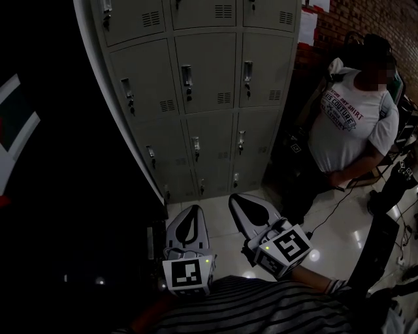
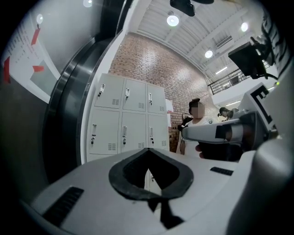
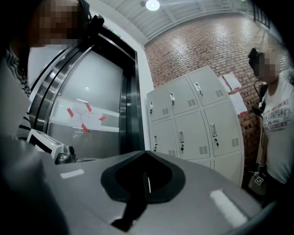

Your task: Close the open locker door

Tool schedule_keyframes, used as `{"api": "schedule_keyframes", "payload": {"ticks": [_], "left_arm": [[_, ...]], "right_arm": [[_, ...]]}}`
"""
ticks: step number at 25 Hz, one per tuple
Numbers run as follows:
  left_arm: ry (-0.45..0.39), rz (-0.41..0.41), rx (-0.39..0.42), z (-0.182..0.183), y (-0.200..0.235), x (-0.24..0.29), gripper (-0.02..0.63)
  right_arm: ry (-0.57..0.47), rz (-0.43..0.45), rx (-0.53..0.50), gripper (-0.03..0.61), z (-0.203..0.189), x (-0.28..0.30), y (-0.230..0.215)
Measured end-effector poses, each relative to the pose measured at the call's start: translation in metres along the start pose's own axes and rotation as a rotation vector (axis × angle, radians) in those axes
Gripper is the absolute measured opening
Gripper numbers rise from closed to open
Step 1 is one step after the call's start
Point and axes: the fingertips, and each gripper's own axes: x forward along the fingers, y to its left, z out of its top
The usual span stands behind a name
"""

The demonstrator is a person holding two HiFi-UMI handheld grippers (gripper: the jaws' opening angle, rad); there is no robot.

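A bank of grey lockers (image 1: 206, 78) stands ahead against the wall. Every door I can see on it looks flush and closed, each with a small latch. The lockers also appear in the left gripper view (image 2: 124, 119) and the right gripper view (image 3: 197, 119). My left gripper (image 1: 193, 209) is low in the head view, short of the lockers, shut with nothing held; its jaws meet in its own view (image 2: 148, 149). My right gripper (image 1: 235, 199) is beside it, also shut and empty (image 3: 146, 153). Neither gripper touches the lockers.
A person in a white T-shirt (image 1: 353, 124) stands right of the lockers, before a brick wall (image 1: 366, 19). A dark metal-framed door (image 3: 126, 110) lies left of the lockers. Cables and black equipment (image 1: 392, 189) lie on the glossy floor (image 1: 222, 228) at right.
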Motion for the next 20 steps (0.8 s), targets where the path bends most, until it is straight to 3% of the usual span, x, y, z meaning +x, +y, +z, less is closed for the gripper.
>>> {"api": "schedule_keyframes", "payload": {"ticks": [20], "left_arm": [[0.025,0.028,-0.009,-0.011,-0.004,-0.008,0.003]], "right_arm": [[0.026,0.065,-0.020,0.003,-0.010,0.001,0.017]]}}
